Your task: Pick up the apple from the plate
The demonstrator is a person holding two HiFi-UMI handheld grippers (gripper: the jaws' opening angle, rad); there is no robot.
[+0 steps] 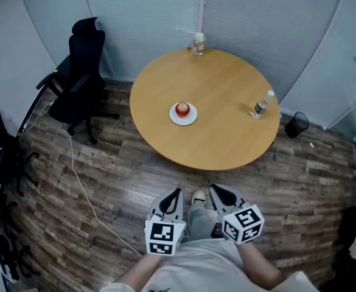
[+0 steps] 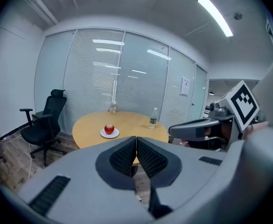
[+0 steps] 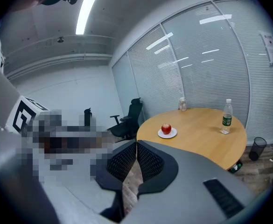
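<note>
A red apple (image 1: 182, 109) sits on a small white plate (image 1: 190, 118) near the middle of a round wooden table (image 1: 220, 132). The apple (image 2: 109, 129) and plate (image 2: 114, 135) show far off in the left gripper view, and the apple (image 3: 166, 129) on its plate (image 3: 171, 135) likewise in the right gripper view. My left gripper (image 1: 173, 194) and right gripper (image 1: 219, 191) are held close to the person's body, well short of the table's near edge. Both are shut with nothing between the pads, jaws touching (image 2: 136, 146) (image 3: 136, 150).
A plastic water bottle (image 1: 261, 105) stands at the table's right side and a small glass jar (image 1: 198, 43) at its far edge. Black office chairs (image 1: 80, 78) stand at left, with a cable (image 1: 80, 181) along the wood floor. A black bin (image 1: 297, 125) sits right of the table.
</note>
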